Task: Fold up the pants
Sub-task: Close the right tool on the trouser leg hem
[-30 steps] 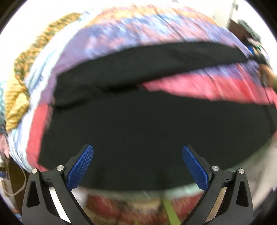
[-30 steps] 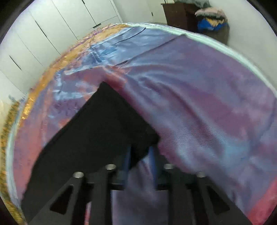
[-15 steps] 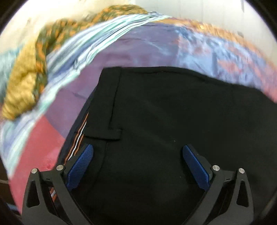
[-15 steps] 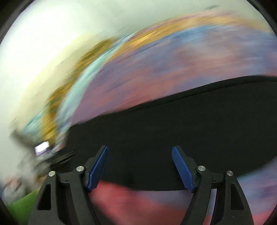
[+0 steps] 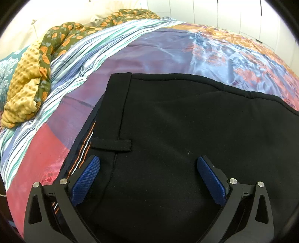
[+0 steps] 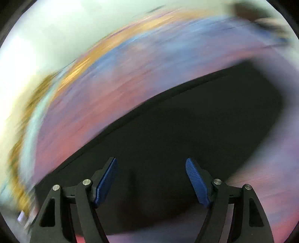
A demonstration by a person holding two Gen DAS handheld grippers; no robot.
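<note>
Black pants (image 5: 177, 130) lie flat on a colourful bedspread (image 5: 158, 48). In the left wrist view the waistband with a belt loop (image 5: 112, 144) and an orange-and-white striped lining (image 5: 85, 149) is at the left. My left gripper (image 5: 148, 168) is open and empty, just above the waistband area. In the right wrist view, which is motion-blurred, the pants (image 6: 186, 130) run as a dark band across the bedspread (image 6: 112, 84). My right gripper (image 6: 151, 173) is open and empty over the pants.
A bunched mustard and leaf-patterned blanket (image 5: 28, 84) lies at the far left of the bed. White wardrobe doors (image 5: 233, 15) stand behind the bed. The bed's edge is at the lower left in the left wrist view.
My right gripper has let go of the pant leg, opened and swung over the pants. My left gripper moved in close over the waistband and now holds still.
</note>
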